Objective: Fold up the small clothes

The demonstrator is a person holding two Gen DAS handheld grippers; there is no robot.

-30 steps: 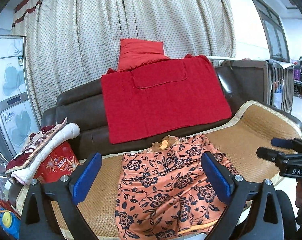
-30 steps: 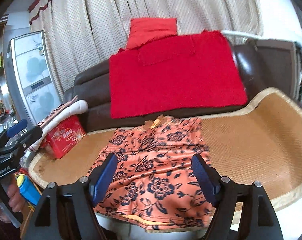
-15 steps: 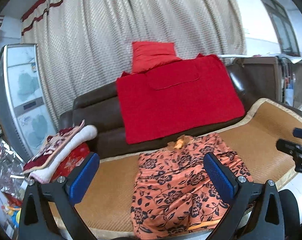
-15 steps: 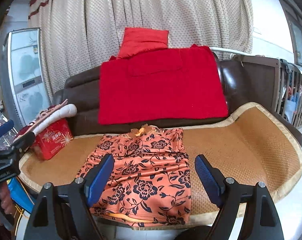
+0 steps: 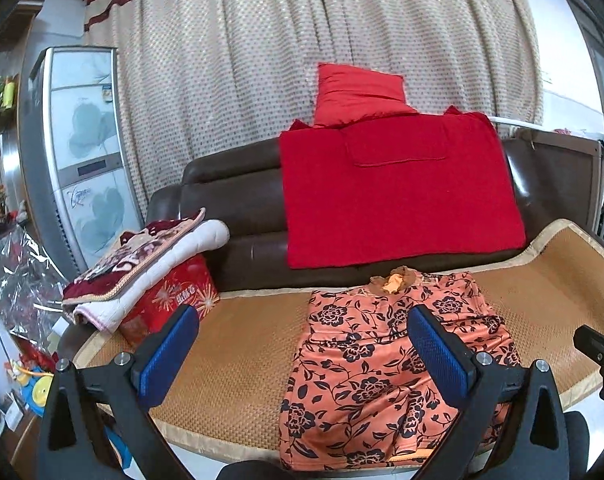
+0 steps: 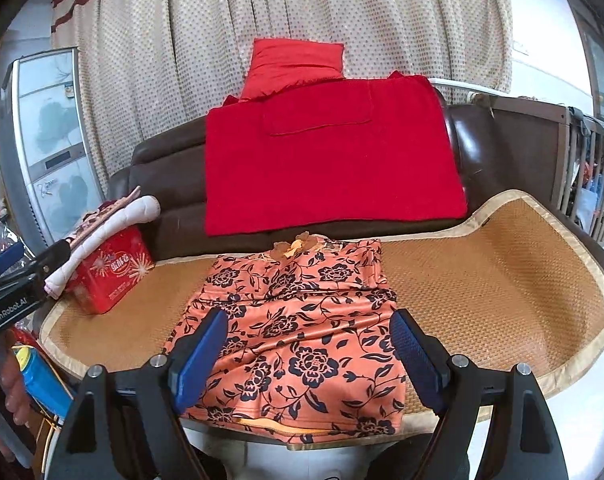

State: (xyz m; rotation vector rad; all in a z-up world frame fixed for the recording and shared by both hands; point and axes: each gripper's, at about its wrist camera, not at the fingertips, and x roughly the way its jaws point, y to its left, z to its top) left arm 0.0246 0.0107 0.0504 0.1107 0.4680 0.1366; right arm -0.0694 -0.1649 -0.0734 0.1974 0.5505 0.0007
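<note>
Jaws on both the left gripper point(image 5: 302, 354) and right gripper point(image 6: 308, 358) are wide open, holding nothing, hovering short of the floral garment point(image 6: 298, 328) lying flat on the mat point(image 6: 502, 264). Best bet is probably grabbing the two near hem corners evenly, then folding straight toward the collar so it doesn't bunch.

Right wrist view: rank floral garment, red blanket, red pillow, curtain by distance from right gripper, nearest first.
From the right gripper:
1. Floral garment, on the mat just ahead of the gripper.
2. Red blanket, draped over the sofa back.
3. Red pillow, atop the sofa back, behind the blanket.
4. Curtain, backdrop.
</note>
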